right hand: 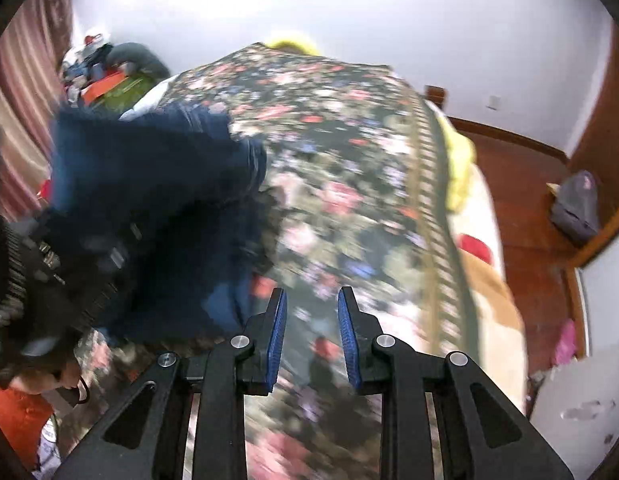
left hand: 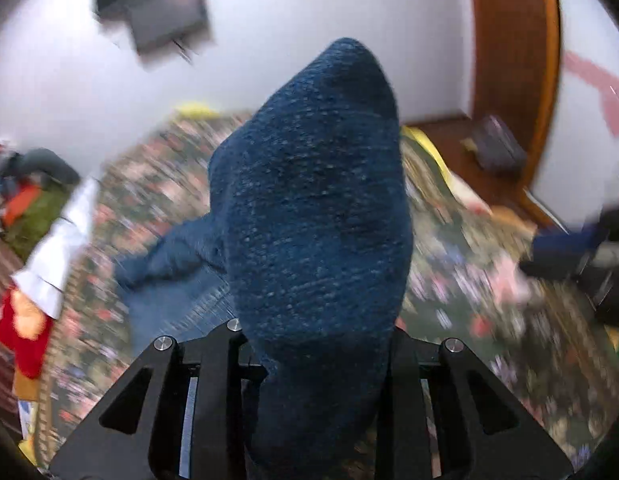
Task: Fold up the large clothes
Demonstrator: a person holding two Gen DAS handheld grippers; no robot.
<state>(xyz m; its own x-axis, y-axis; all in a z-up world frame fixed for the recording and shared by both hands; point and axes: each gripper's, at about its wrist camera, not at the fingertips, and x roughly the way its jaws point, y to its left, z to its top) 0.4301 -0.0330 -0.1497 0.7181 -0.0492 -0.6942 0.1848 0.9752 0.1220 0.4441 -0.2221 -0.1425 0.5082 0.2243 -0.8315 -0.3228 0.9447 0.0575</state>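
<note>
Fingers of the left gripper clamp a thick blue knitted garment, which bulges up over them and trails onto the floral bedspread beyond. Blue-padded fingers of the right gripper stand slightly apart, empty, the garment off to their left.

Bright, even room light; strong motion smear and fisheye bending in both wrist views.

In the left wrist view the white wall is lit flat, the dark screen on it is smeared into doubled edges, and the floral bedspread streaks; only the blue knit garment close to the lens shows sharp texture. In the right wrist view the wall glares to near white at the top, the blue fingers stay crisp, the bedspread beneath blurs. Black corners vignette both pictures; the door frame bows.
</note>
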